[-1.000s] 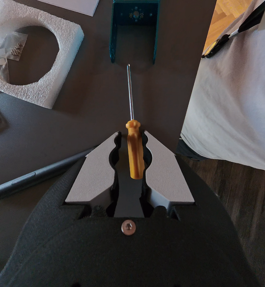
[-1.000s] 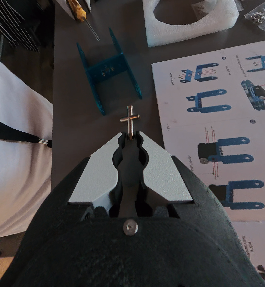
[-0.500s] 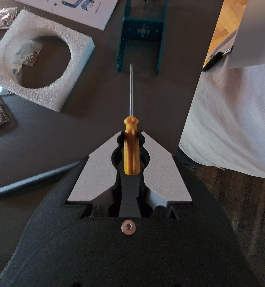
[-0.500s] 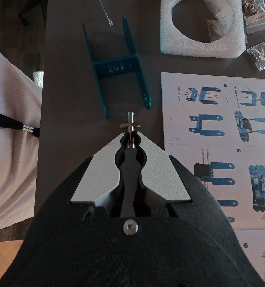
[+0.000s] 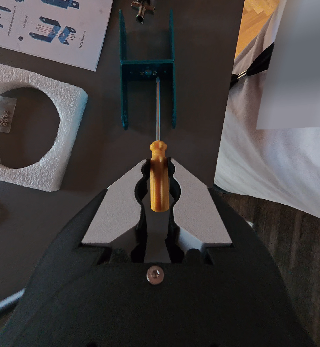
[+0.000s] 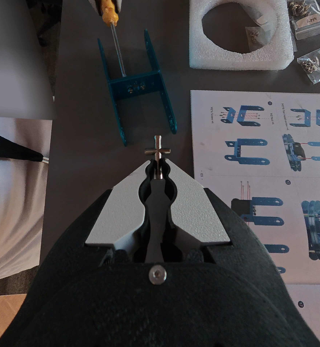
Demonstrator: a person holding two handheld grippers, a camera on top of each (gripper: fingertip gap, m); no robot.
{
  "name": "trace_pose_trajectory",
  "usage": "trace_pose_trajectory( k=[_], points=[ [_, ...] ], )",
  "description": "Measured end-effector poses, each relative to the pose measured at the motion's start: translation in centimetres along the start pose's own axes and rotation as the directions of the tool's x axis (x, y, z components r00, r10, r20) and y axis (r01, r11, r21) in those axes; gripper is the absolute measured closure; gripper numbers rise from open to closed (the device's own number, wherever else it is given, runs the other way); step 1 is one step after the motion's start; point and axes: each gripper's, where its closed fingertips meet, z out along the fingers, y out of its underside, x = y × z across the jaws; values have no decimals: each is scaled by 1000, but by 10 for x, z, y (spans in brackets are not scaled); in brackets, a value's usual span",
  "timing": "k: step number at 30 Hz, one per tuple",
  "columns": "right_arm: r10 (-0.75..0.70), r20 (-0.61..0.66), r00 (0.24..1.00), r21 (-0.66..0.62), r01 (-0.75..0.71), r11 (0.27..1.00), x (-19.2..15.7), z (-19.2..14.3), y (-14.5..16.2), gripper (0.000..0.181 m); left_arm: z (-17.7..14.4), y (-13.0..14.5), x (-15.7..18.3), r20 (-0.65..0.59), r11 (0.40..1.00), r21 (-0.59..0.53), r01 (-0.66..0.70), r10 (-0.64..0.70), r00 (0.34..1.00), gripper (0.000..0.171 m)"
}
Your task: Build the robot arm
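Left gripper (image 5: 158, 161) clamped on the orange plastic-handled screwdriver (image 5: 159, 185); its thin steel shaft runs between the side walls of the blue H-shaped metal bracket (image 5: 147, 69) on the dark grey table (image 5: 99, 142), tip at the cross plate by the screws. A second ago the tip was short of the bracket. Right gripper (image 6: 157, 161) pinched nearly closed on the small silver cross-shaped metal wrench (image 6: 157, 150), just short of the bracket's near legs, closer than before. White printed instruction sheet (image 6: 258, 169) with blue part diagrams and small lettering lies right of it; white foam block with round cutout (image 6: 240, 54) and labelled clear bags of screws (image 6: 309, 20) beyond
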Motion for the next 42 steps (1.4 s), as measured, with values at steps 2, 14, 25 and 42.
trace_pose_trajectory(
  k=[2, 14, 25, 42],
  points=[
    [-9, -3, 1000, 6, 9, 1000, 0, 0, -2, 174, 1, -1, 0, -7, 1000, 9, 15, -15, 1000, 155],
    [-93, 35, 995, 37, 92, 995, -11, 9, -29, 174, 6, 0, 0, -5, 999, 26, 38, -38, 999, 154],
    [-80, 40, 996, 51, 78, 996, -13, 9, -29, 174, 6, -2, 1, -18, 997, 48, 62, -61, 998, 155],
    [-83, 53, 995, 78, 79, 994, -19, 14, -33, 174, 6, -4, 1, -19, 996, 64, 57, -56, 998, 155]
  ],
)
